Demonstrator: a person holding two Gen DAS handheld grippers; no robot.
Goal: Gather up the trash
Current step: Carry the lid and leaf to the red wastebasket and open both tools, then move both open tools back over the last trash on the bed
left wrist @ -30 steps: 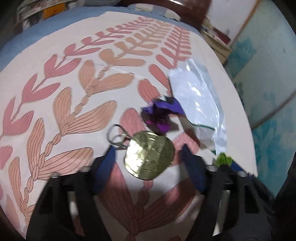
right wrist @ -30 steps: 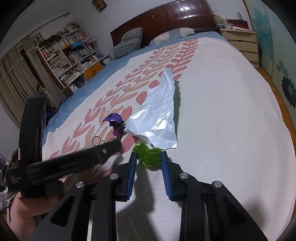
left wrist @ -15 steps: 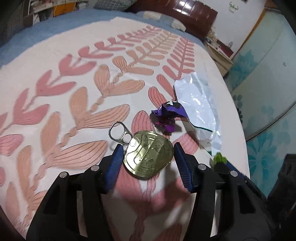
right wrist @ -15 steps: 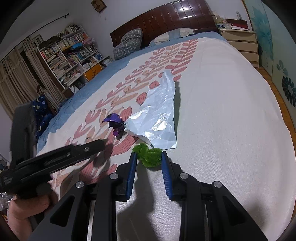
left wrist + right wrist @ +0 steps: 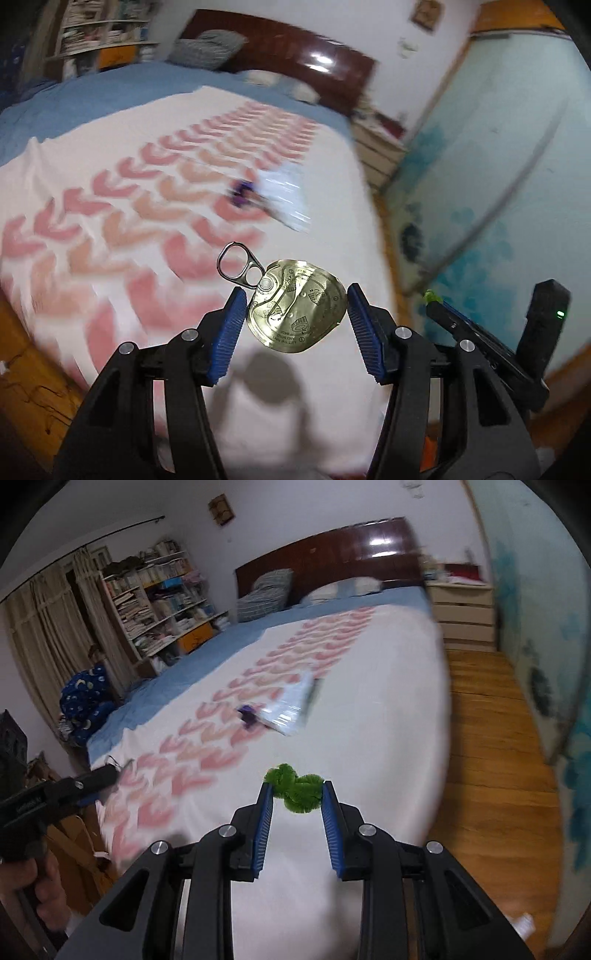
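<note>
My left gripper point(image 5: 295, 293) is shut on a gold can lid point(image 5: 299, 314) with a pull ring point(image 5: 236, 264), held in the air above the bed's near end. In the right wrist view my right gripper point(image 5: 297, 786) is shut on a fuzzy green scrap point(image 5: 303, 797), also off the bed. Farther up the bedspread lie a crumpled purple wrapper point(image 5: 248, 713) and a clear plastic bag point(image 5: 291, 705) beside it. Both show blurred in the left wrist view, the wrapper point(image 5: 242, 190) left of the bag point(image 5: 288, 199). The left gripper point(image 5: 107, 775) shows at the right view's left edge, in a hand point(image 5: 33, 893).
The bed point(image 5: 388, 738) has a white cover with pink leaf prints, a blue sheet and a dark headboard point(image 5: 351, 550). A bookshelf point(image 5: 155, 602) stands left of it, a nightstand point(image 5: 465, 609) at the far right. Wooden floor point(image 5: 491, 757) runs along a turquoise wall.
Both grippers have pulled back and risen from the bedspread. The left one closed on the lid and lifted it. The green scrap went up with the right one. Wrapper and bag stayed.
</note>
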